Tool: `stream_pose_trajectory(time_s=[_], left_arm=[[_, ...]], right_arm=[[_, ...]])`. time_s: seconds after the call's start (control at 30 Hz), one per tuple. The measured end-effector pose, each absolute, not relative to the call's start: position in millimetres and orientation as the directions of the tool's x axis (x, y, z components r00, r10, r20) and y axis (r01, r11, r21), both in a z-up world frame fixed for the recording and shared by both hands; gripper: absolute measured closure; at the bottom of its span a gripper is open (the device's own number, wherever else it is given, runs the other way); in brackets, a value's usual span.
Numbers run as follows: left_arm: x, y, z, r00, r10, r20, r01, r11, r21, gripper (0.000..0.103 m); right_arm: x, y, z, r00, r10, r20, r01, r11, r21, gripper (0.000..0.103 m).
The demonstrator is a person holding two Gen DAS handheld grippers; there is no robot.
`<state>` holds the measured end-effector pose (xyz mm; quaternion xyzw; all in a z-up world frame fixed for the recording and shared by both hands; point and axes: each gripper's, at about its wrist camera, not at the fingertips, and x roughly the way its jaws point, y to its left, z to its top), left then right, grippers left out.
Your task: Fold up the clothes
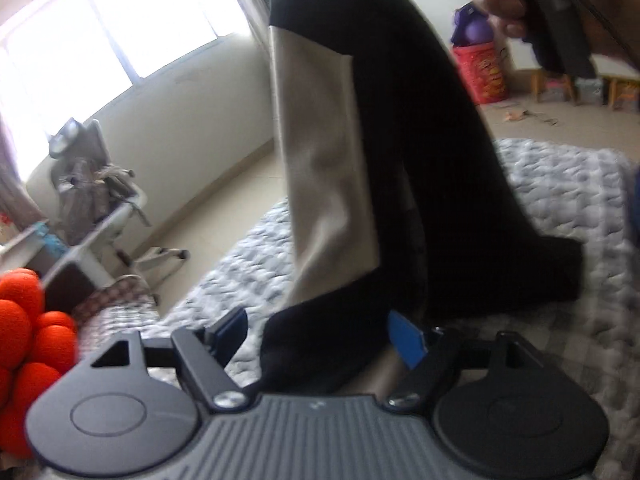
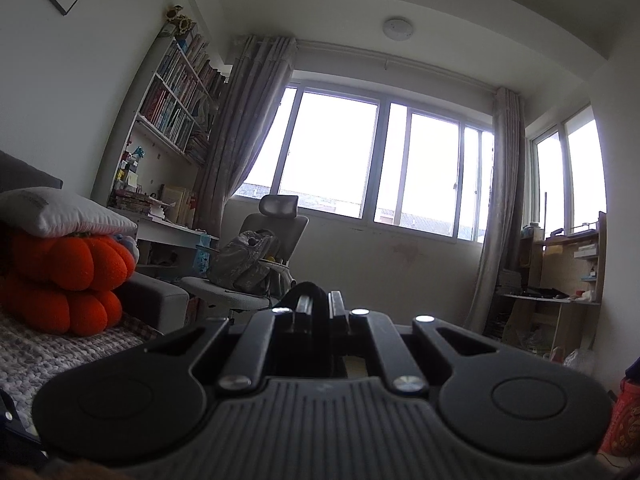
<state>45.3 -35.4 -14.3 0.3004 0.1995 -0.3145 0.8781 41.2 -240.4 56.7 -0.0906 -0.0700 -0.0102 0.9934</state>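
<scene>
My right gripper (image 2: 320, 308) is clamped on the black-and-cream garment (image 1: 360, 160), dangling it over the bed (image 1: 560, 200). My left gripper (image 1: 320, 332) gapes wide around the limp, light hem; I'd pinch that bottom edge.

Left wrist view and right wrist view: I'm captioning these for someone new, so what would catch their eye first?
In the left wrist view, a black garment with a cream panel hangs down the middle onto the knitted grey blanket, its lower end between the open left tongs. Orange pumpkin cushions sit stacked at the left in the right wrist view, and the right tongs pinch dark fabric before bright windows.
</scene>
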Motion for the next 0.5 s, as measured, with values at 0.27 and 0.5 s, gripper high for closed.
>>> stream_pose_trajectory(time_s=[0.27, 0.5], left_arm=[[37, -34, -11, 0.706, -0.480, -0.521, 0.697, 0.603, 0.388, 0.020], [42, -41, -27, 0.705, -0.446, -0.551, 0.697, 0.580, 0.422, 0.020]], right_arm=[[39, -242, 58, 0.992, -0.004, 0.127, 0.023, 0.988, -0.151, 0.097], [35, -234, 60, 0.991, -0.002, 0.131, 0.023, 0.987, -0.161, 0.097]])
